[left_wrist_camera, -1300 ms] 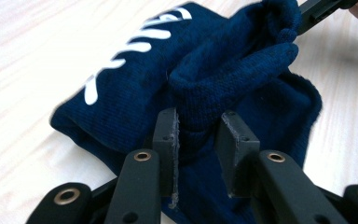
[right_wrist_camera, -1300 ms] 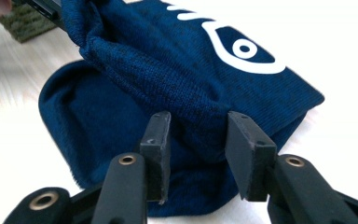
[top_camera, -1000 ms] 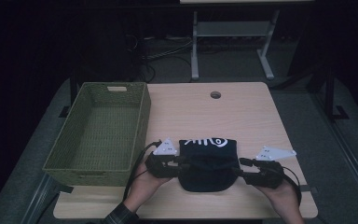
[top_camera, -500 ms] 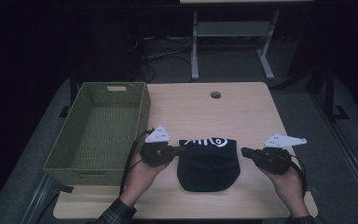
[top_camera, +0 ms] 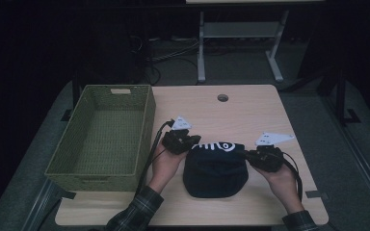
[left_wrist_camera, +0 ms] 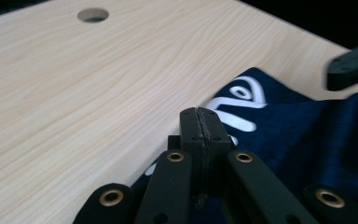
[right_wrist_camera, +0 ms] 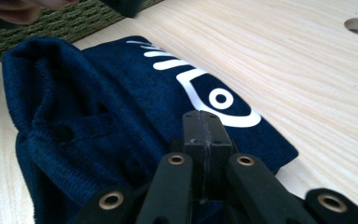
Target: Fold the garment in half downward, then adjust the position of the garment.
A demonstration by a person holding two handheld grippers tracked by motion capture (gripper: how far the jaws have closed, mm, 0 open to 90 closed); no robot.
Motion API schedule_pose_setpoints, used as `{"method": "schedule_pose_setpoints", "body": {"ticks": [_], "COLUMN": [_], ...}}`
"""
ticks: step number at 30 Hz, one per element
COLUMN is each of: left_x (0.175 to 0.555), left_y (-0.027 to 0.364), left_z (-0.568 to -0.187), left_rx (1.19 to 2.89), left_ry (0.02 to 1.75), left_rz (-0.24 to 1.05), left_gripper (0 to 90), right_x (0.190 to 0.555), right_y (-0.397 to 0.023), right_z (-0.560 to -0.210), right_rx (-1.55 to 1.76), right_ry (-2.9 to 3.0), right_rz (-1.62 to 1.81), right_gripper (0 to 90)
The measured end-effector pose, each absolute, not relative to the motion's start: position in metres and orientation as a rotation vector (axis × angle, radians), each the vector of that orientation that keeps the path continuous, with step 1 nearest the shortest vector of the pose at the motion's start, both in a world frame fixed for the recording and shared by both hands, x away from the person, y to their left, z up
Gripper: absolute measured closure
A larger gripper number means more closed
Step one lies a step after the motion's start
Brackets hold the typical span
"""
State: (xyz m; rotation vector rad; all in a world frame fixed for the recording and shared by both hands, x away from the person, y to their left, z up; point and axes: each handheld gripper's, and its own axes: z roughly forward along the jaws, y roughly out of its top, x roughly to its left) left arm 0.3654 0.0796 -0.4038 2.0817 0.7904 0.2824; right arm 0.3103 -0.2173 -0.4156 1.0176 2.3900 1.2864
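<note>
At the far left of the bench [top_camera: 250,110] an empty green woven basket [top_camera: 103,137] is seen, with its near wall beside the person's left forearm. Next to it, the left claw [top_camera: 189,141] is held at the left edge of a folded dark blue garment [top_camera: 215,166] with a white printed design; its jaws are pressed fully together, and in the left claw view [left_wrist_camera: 199,122] nothing is seen between their tips. The garment lies flat near the front middle of the bench, between the two claws. At its right edge, the right claw [top_camera: 251,156] is likewise closed tight, empty at the tips in the right claw view [right_wrist_camera: 203,126]. If the garment is to be moved to the basket, both side edges would best be gripped evenly, low against the bench, so that the fold is kept intact.
</note>
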Motion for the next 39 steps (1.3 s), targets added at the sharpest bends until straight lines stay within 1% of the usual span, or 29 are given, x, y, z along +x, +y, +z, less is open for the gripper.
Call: {"method": "schedule_pose_setpoints", "body": {"ticks": [4,7,20,26,29,39], "left_x": [0.374,0.378,0.375,0.374,0.375,0.385], "left_y": [0.078,0.079,0.078,0.073,0.07,0.064], "left_z": [-0.414,-0.419,-0.434,-0.447,-0.454,-0.464], "left_rx": [2.099,2.089,2.151,2.202,2.229,2.244], "left_ry": [0.823,0.849,0.834,0.837,0.84,0.827], "left_rz": [0.286,0.264,0.219,0.216,0.242,0.252], "left_gripper": [89.7,89.7,89.3,89.8,89.9,90.0], "right_x": [0.307,0.305,0.279,0.267,0.262,0.254], "right_y": [-0.216,-0.215,-0.211,-0.209,-0.209,-0.195], "right_z": [-0.419,-0.419,-0.433,-0.446,-0.451,-0.464], "right_rx": [1.02,1.012,1.024,1.03,1.034,1.008], "right_ry": [2.417,2.427,2.484,2.507,2.517,2.557], "right_rz": [1.271,1.277,1.243,1.216,1.201,1.116], "right_gripper": [90.0,90.0,90.0,90.0,90.0,90.0]}}
